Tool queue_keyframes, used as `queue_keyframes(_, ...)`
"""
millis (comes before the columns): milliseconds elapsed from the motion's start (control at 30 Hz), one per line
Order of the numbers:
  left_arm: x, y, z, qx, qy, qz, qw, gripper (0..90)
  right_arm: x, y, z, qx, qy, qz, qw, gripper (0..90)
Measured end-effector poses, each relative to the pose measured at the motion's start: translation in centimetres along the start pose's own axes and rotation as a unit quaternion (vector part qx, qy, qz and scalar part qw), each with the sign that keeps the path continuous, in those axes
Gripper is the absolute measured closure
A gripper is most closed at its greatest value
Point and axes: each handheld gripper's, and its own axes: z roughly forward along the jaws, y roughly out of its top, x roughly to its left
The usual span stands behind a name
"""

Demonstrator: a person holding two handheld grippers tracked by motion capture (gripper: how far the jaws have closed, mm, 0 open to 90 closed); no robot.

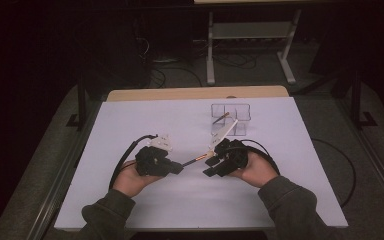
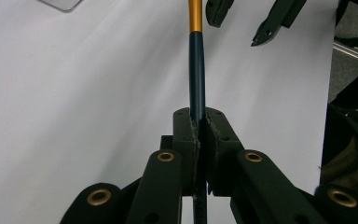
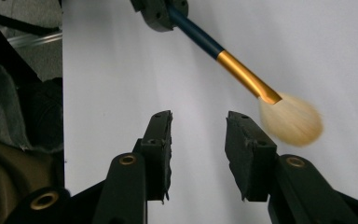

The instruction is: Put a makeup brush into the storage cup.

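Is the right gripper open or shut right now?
Open: the right gripper has a clear gap between its jaws, nothing inside; the brush lies beyond them.

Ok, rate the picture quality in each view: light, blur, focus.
High view: dim, dark room around a pale table, small things soft. Left gripper view: evenly lit, the brush handle sharp between the left gripper pads, soft shadows on the sheet. Right gripper view: bright, the bristles blurred, the open right gripper fairly sharp.
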Motion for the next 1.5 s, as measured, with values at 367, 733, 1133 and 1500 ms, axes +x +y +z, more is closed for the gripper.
queue_keyframes(367,-0.3,0.3,0.7,0.006,-0.005,0.005,1.0000,83.5,-0.2,0.2,-0.4,-0.024,-0.005,0.014,0.9996,61.4)
queue_keyframes(733,-0.8,0.9,1.7,0.005,-0.011,0.003,0.9999,83.6,0.1,0.9,-1.5,-0.078,-0.001,0.021,0.9967,66.7)
queue_keyframes(1133,-1.7,1.8,2.4,0.000,-0.031,0.013,0.9994,83.5,0.5,1.5,-1.4,-0.119,0.040,0.019,0.9919,77.9)
queue_keyframes(1500,-2.1,2.0,3.0,-0.004,-0.036,0.020,0.9991,82.9,0.6,1.6,-1.3,-0.133,0.062,0.019,0.9890,82.3)
